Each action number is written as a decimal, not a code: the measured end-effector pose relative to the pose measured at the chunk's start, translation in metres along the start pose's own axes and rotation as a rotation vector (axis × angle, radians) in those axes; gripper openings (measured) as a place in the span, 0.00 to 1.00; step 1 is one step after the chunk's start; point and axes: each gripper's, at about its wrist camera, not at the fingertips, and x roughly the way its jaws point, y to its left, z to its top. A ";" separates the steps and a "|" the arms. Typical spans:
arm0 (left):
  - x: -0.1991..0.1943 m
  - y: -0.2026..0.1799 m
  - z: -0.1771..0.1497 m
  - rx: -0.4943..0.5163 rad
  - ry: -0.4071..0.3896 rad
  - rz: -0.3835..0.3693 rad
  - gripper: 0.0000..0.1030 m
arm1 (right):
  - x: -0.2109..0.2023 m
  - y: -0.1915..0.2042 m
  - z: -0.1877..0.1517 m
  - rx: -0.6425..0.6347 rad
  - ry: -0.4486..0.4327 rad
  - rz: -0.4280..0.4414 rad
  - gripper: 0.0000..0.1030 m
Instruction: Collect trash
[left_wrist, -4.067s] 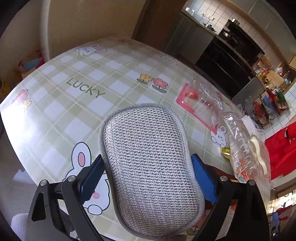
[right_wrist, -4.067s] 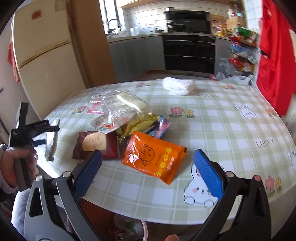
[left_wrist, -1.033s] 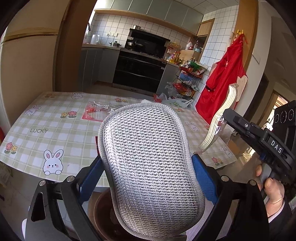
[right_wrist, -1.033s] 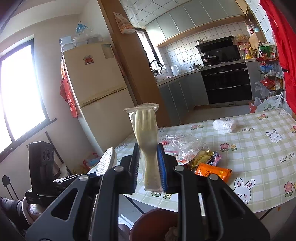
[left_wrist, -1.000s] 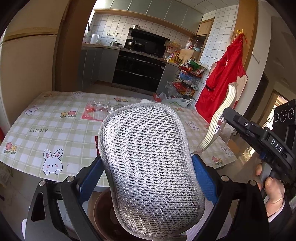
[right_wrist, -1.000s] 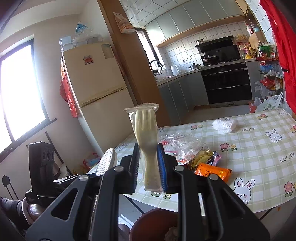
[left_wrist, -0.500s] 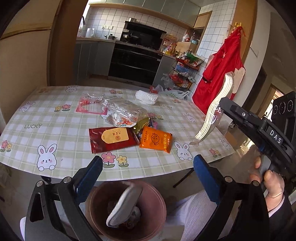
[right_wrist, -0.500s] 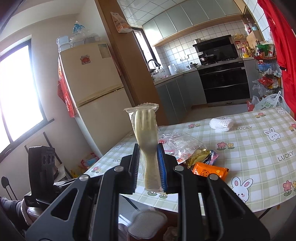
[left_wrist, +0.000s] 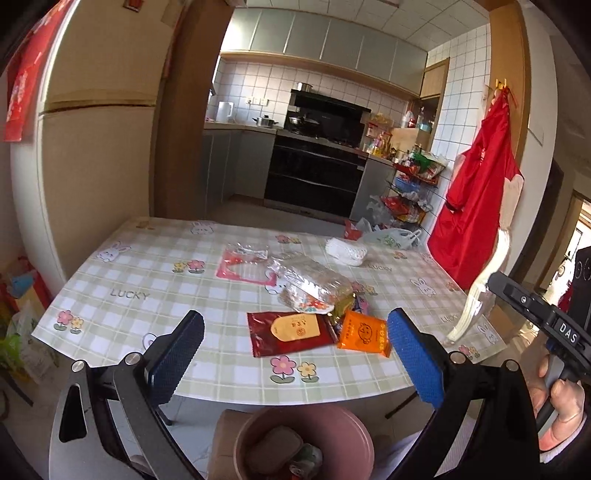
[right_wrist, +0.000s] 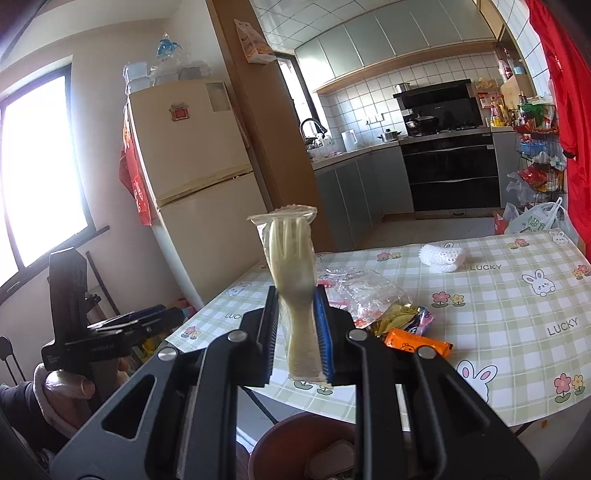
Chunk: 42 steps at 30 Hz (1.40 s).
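My left gripper (left_wrist: 293, 330) stands open and empty, above a brown bin (left_wrist: 354, 421) at the table's near edge. A grey mesh scouring pad (left_wrist: 275, 446) lies inside the bin. My right gripper (right_wrist: 295, 317) is shut on a plastic fork in a clear wrapper (right_wrist: 291, 266), held upright above the bin (right_wrist: 280, 439). On the table (left_wrist: 129, 280) lie a red packet (left_wrist: 291, 330), an orange packet (left_wrist: 364, 332), a clear crinkled bag (left_wrist: 310, 286), a pink-edged clear pack (left_wrist: 243, 264) and a white foam net (left_wrist: 345, 251).
A fridge (right_wrist: 192, 155) stands left of the table. A wooden pillar (left_wrist: 181, 129) and kitchen units with an oven (left_wrist: 314, 177) lie behind it. A red garment (left_wrist: 476, 206) hangs on the right. A hand (left_wrist: 557, 406) grips the right tool's handle.
The scouring pad has left my left gripper and dropped into the bin. The left gripper has since lifted and tipped up, showing more of the kitchen. The right gripper holds the fork still.
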 end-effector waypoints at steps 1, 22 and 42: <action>-0.004 0.004 0.003 -0.002 -0.013 0.016 0.94 | 0.000 0.003 0.000 -0.006 0.004 0.001 0.22; -0.021 0.036 0.004 -0.060 -0.056 0.096 0.94 | 0.013 0.022 -0.005 -0.051 0.070 -0.004 0.32; -0.022 0.037 0.000 -0.055 -0.055 0.110 0.94 | 0.003 0.018 -0.001 -0.097 -0.014 -0.293 0.95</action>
